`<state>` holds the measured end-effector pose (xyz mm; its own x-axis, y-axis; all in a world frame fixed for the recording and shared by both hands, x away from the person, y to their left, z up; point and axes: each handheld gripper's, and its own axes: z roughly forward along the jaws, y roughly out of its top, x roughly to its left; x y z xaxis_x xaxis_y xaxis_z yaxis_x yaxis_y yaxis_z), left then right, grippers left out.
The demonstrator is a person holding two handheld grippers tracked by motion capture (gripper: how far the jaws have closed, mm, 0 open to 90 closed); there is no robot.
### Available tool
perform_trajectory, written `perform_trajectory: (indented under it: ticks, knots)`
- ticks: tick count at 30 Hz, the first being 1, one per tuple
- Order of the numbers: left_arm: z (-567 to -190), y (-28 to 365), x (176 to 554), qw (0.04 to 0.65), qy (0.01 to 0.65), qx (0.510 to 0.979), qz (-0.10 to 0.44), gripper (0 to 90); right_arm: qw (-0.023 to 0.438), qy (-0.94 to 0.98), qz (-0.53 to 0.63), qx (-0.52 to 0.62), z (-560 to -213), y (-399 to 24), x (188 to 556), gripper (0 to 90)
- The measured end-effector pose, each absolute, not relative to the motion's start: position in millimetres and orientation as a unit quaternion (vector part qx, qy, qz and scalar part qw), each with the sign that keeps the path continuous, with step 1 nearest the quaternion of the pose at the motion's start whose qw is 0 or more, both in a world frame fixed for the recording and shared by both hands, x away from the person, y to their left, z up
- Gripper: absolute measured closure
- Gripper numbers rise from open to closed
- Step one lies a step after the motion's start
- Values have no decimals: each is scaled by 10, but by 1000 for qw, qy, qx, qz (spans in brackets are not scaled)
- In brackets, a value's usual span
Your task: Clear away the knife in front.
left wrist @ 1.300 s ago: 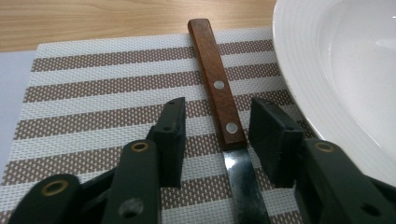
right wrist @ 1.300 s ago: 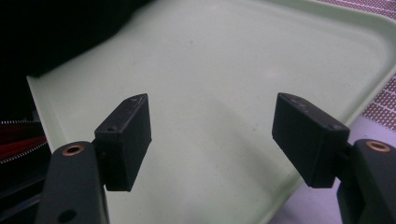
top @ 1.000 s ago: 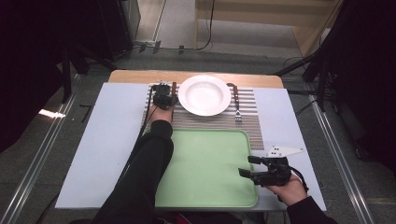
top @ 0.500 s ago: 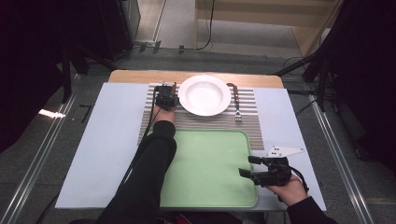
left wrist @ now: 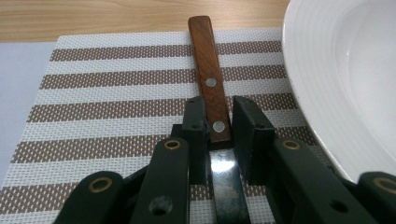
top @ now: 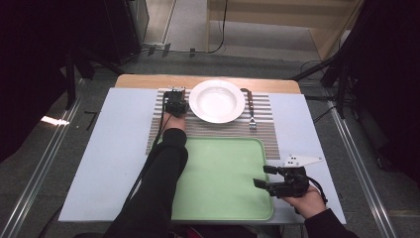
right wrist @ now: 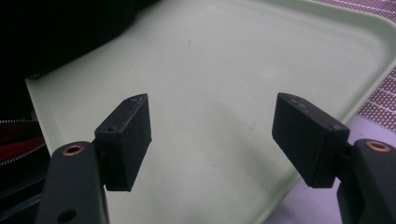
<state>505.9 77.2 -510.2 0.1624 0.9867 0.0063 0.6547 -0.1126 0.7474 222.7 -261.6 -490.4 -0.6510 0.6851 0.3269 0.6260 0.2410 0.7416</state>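
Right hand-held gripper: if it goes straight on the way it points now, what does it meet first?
Most likely the green tray: the right hand-held gripper hangs open over its bare floor, tilted down toward it. Depth is hard to judge.

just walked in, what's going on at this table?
A person works two grippers over a table setting. The left gripper sits on the striped placemat beside the white plate; its jaws have just been closing around a wooden-handled knife, with a slight gap still showing on one side. The right gripper hovers open over the green tray. A fork lies right of the plate.
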Motion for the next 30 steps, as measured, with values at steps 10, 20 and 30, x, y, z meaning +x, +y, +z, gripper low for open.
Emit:
perform_trajectory:
  ticks: [10, 20, 30]
  knots:
    - [-5077, 793, 5087, 313, 606, 687, 251, 768, 33, 787, 454, 417, -4903, -2621, 2225, 271]
    - [-4938, 921, 5102, 352, 613, 672, 222, 770, 34, 783, 455, 422, -4907, -2656, 2217, 271]
    - [-4701, 1047, 5070, 385, 593, 676, 208, 770, 34, 783, 456, 422, -4906, -2655, 2217, 272]
